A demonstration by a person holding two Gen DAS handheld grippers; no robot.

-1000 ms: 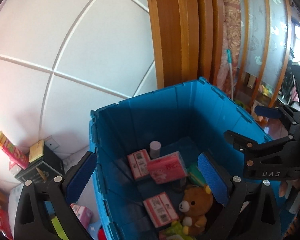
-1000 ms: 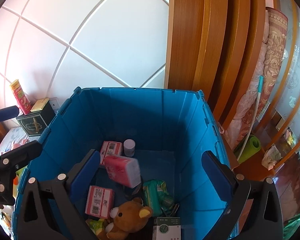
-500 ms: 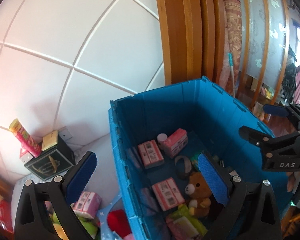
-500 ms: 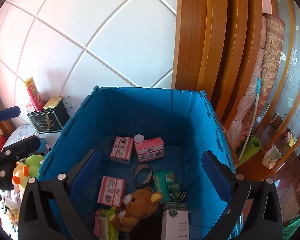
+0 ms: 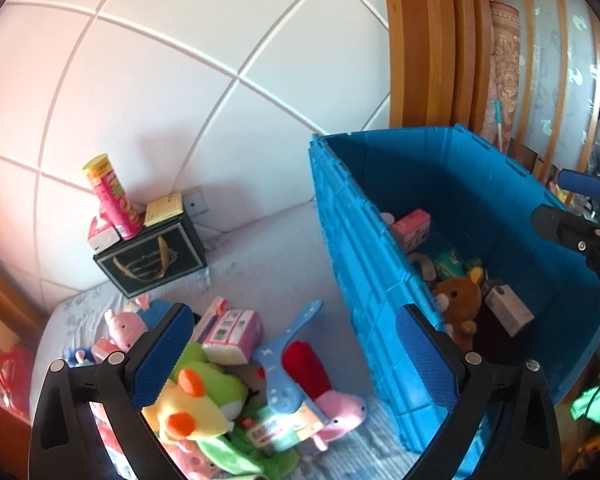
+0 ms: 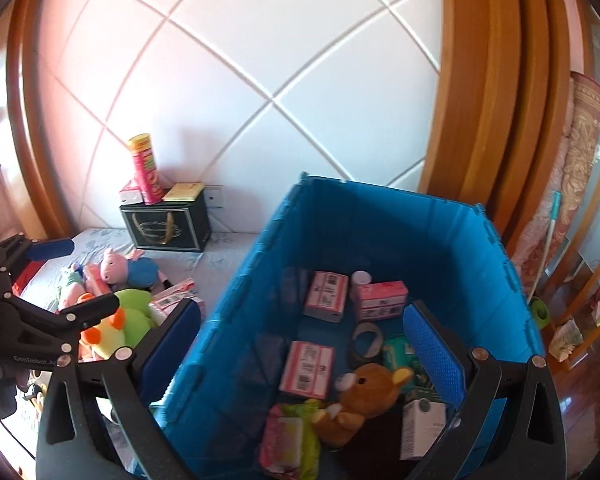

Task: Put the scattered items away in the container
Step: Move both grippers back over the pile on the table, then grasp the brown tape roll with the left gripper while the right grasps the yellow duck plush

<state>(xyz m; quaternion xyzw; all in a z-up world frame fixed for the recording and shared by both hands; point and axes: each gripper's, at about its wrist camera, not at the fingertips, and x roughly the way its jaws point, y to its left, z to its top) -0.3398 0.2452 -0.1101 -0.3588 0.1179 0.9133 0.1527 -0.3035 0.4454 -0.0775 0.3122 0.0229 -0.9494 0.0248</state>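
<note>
Left wrist view: the left gripper hangs with its jaws spread wide and nothing between them, over the pile of loose toys just left of the blue crate. Under it lie a yellow-green duck plush, a pink carton and a light-blue hanger-shaped piece, all on the pale sheet outside the crate. Beyond the pile, further left of the crate and against the wall, a black box carries a pink snack tube.

Right wrist view now: the right gripper is wide open too, empty, poised above the crate's near left wall. Inside the crate sit a brown bear plush, three pink cartons, a roll of tape and a white box. A pink pig plush lies left of the crate, outside it.
</note>
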